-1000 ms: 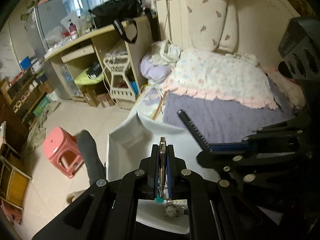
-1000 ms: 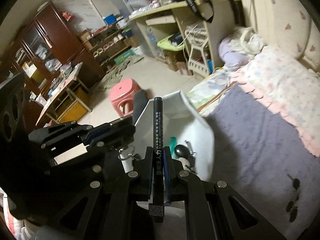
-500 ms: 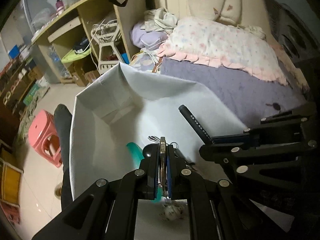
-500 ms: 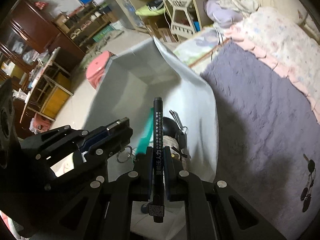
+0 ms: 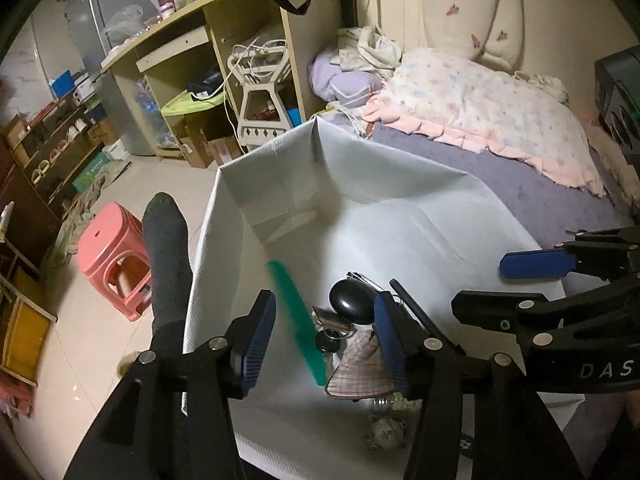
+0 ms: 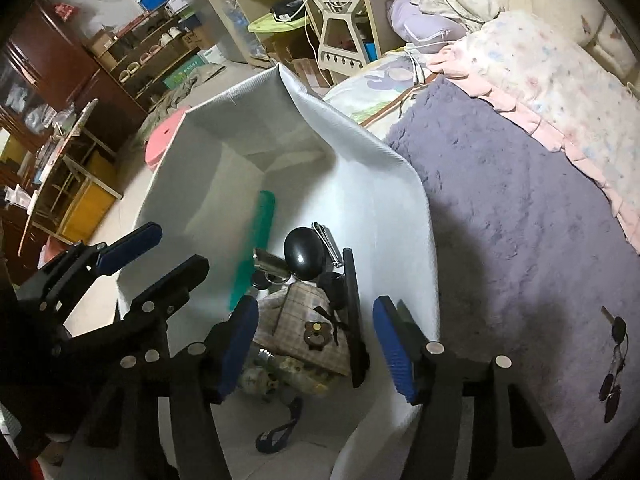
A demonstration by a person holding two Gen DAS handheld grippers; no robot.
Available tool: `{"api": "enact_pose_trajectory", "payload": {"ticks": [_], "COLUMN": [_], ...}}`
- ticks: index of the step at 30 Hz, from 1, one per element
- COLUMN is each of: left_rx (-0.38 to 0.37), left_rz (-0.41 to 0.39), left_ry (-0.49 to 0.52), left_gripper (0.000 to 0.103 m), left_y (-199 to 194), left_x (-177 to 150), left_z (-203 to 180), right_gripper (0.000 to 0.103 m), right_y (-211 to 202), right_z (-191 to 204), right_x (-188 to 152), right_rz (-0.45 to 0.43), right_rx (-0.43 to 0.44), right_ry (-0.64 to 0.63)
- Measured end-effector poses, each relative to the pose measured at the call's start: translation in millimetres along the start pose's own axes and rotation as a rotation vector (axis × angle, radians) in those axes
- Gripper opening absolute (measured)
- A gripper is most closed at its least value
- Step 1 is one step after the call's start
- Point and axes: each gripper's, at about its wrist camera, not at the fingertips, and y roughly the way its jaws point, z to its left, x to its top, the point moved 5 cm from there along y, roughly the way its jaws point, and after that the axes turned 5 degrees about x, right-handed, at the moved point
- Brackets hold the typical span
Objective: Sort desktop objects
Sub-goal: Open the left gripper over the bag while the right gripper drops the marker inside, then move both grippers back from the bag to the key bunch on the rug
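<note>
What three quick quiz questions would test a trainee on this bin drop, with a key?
1. True or false: both the left gripper and the right gripper are open and empty.
2. Where does the black marker lie? A) on the purple blanket B) inside the white bin C) on the pink stool
3. Fill in: the key bunch lies on the ______, outside the bin.

Key: 1 true; 2 B; 3 purple blanket.
</note>
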Motion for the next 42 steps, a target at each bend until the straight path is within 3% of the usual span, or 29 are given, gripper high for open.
{"api": "enact_pose_trajectory", "payload": {"ticks": [4, 5, 7, 8, 16, 23, 33, 42], "left_rx": [-0.029, -0.065, -0.126, -0.139, -0.163, -0.207, -0.272, -0.315], "left_rz": [-0.014, -0.027, -0.038, -0.048, -0.112, -0.109, -0.082, -0.016], "left_ry": [-0.056, -0.078, -0.095, -0.087, 0.036, 0.102, 0.218, 0.316], "left_gripper": [0.103, 0.103, 0.103, 0.103, 0.103, 0.103, 0.103, 0.103], "left_y": [-4, -7, -13, -17, -46, -54, -47, -24], "left_x": [2, 3, 5, 7, 25, 36, 39, 33], "left_z": [9, 10, 6, 1, -56, -114, -219, -305], "right_gripper": [0.06, 0.063, 0.08, 0.082, 0.082, 0.082, 0.082, 0.082], "right_y": [-12, -18, -32, -41, -85, -118, -174, -184], "right_z": [2, 1, -4, -8, -24, -53, -153, -230], "right_x": [-2, -3, -6, -8, -11, -26, -80, -125], "right_rz": [-0.014, -0.023, -0.052, -0.073, -0.146, -0.175, -0.221, -0.208], "right_rx": [-0.014, -0.014, 0.007, 0.017, -0.005, -0.053, -0.145, -0.174], "right_ry": [-0.02, -0.027, -0.028, -0.015, 0.015, 0.037, 0.204, 0.316]}}
